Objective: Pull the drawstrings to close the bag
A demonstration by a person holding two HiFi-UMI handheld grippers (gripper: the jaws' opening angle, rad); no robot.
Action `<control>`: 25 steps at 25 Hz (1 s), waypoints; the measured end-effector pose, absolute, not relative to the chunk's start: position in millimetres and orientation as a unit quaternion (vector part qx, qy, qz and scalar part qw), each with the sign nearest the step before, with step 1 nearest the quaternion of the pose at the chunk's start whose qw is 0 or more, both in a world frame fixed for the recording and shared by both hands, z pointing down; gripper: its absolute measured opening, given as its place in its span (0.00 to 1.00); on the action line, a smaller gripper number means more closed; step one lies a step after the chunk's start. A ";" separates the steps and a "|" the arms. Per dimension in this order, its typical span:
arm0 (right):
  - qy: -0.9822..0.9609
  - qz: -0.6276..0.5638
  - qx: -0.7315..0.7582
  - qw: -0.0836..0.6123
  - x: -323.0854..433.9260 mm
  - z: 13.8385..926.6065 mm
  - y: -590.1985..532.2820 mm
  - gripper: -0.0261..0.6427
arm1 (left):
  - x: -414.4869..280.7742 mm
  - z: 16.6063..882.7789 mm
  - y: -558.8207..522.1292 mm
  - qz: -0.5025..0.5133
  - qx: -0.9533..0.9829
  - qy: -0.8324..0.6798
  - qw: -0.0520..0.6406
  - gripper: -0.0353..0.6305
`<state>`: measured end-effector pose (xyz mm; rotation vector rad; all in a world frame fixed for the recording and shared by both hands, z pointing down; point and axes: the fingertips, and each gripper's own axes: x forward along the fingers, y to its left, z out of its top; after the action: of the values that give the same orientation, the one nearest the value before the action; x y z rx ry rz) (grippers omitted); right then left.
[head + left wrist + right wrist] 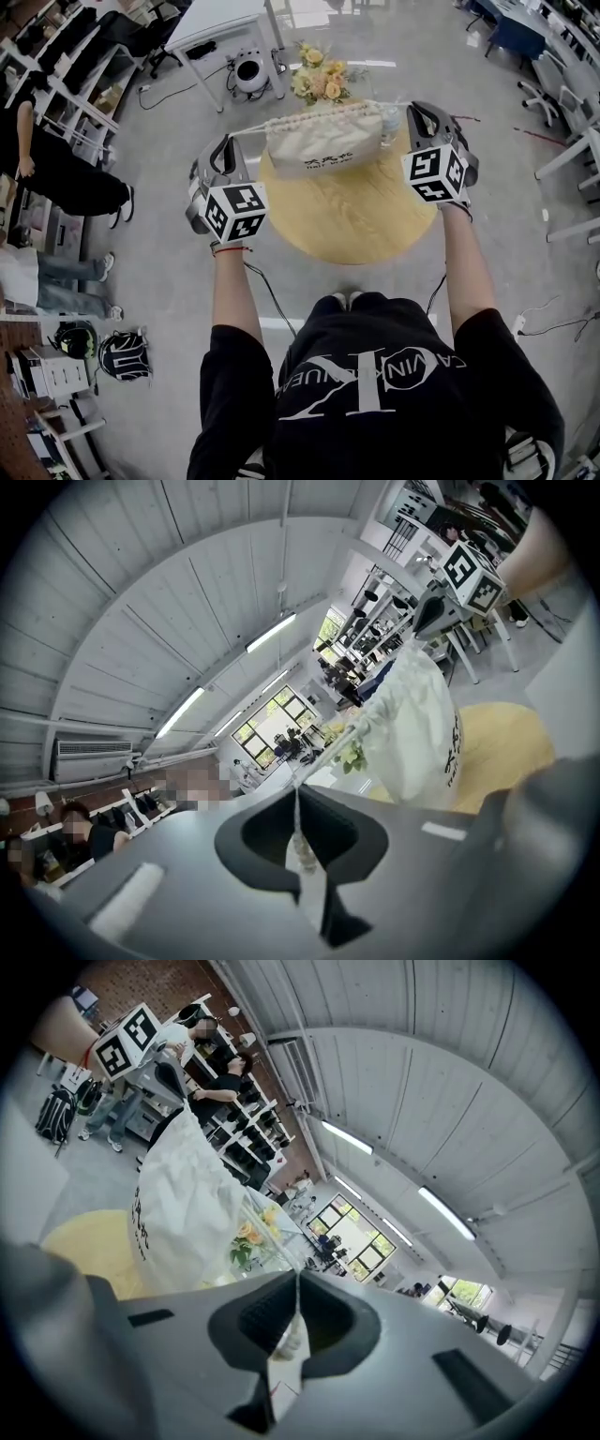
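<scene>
Fingers of the left gripper (298, 794) are pressed together on the left drawstring (323, 757), with the thin cord caught in the seam between the pads. The right gripper (298, 1279) does the same with the right drawstring (267, 1232). Both cords run taut from the pinch to the top of the bag (323, 141).

The bag hangs stretched between the two grippers over the far part of the round wooden worktop (347, 220), just in front of a bunch of flowers (319, 80). Its mouth is already gathered into ruffles. Whether its bottom rests on the worktop I cannot tell.

The bag looks like soft, light cloth that sags and follows any pull, so the body gives no firm hold. The cords are the place to grip, close to their ends as now. They are thin and likely slippery, so the pinch must be tight and the pull straight outward.

Both forearms reach forward and spread wide, one on each side of the bag. Each gripper points ahead nearly level, tipped a little down, with its marker cube turned back toward the person.
</scene>
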<state>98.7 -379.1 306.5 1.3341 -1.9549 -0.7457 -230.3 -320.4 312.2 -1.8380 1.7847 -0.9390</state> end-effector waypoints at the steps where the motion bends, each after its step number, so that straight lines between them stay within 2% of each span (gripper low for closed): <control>1: -0.745 -0.286 0.508 0.325 99.5 305.7 -379.3 0.07 | -231.6 312.0 -319.6 -0.336 -0.659 0.641 0.203 0.08; 25: -0.725 -0.294 0.508 0.359 122.5 304.4 -398.1 0.07 | -245.8 322.9 -328.6 -0.348 -0.680 0.619 0.183 0.08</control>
<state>122.5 -398.1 304.4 1.3112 -1.8706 -0.7581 -245.8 -328.6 322.9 -1.9179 1.7458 -0.9814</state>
